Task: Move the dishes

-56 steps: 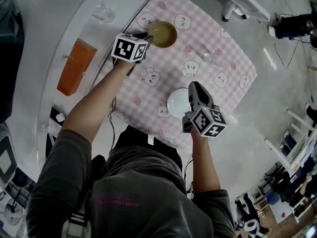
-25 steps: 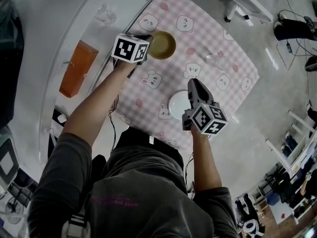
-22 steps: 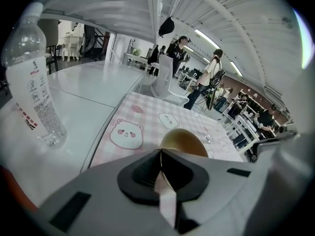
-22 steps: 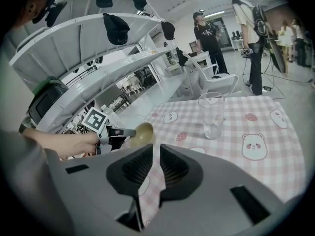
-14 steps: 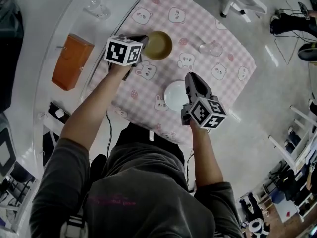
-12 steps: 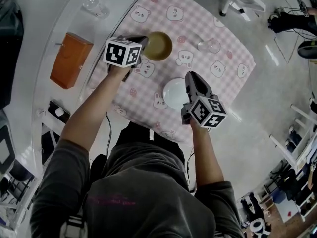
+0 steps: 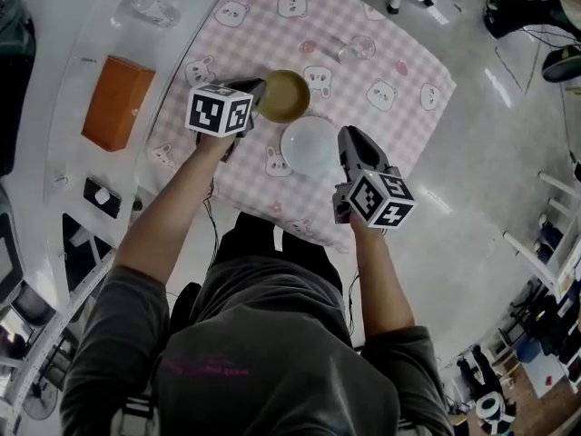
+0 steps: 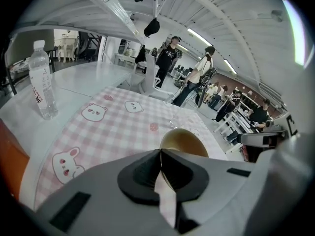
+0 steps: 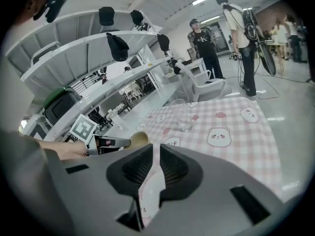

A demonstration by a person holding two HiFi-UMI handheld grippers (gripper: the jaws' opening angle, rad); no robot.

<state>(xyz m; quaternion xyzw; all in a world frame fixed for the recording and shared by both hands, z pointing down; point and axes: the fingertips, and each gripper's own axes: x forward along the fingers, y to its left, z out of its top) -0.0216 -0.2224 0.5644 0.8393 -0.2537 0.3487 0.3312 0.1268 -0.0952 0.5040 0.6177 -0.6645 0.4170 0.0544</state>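
My left gripper (image 7: 258,94) is shut on the near rim of a tan bowl (image 7: 285,95), which hangs above the pink checked cloth (image 7: 404,84). In the left gripper view the jaws (image 8: 161,154) pinch the bowl (image 8: 186,140) by its edge. My right gripper (image 7: 348,140) is shut on the edge of a white plate (image 7: 310,145), held just to the right of the bowl. In the right gripper view the plate (image 9: 150,187) stands on edge between the jaws (image 9: 153,149), with the bowl (image 9: 140,139) and the left gripper (image 9: 107,142) beyond.
A clear glass (image 7: 356,48) stands on the far part of the cloth. An orange box (image 7: 115,103) and a water bottle (image 7: 145,5) sit on the white table to the left. People stand beyond the table, and chairs stand to the right.
Both grippers have lifted and carried their dishes. The bowl and plate now hang closer together over the middle of the cloth.
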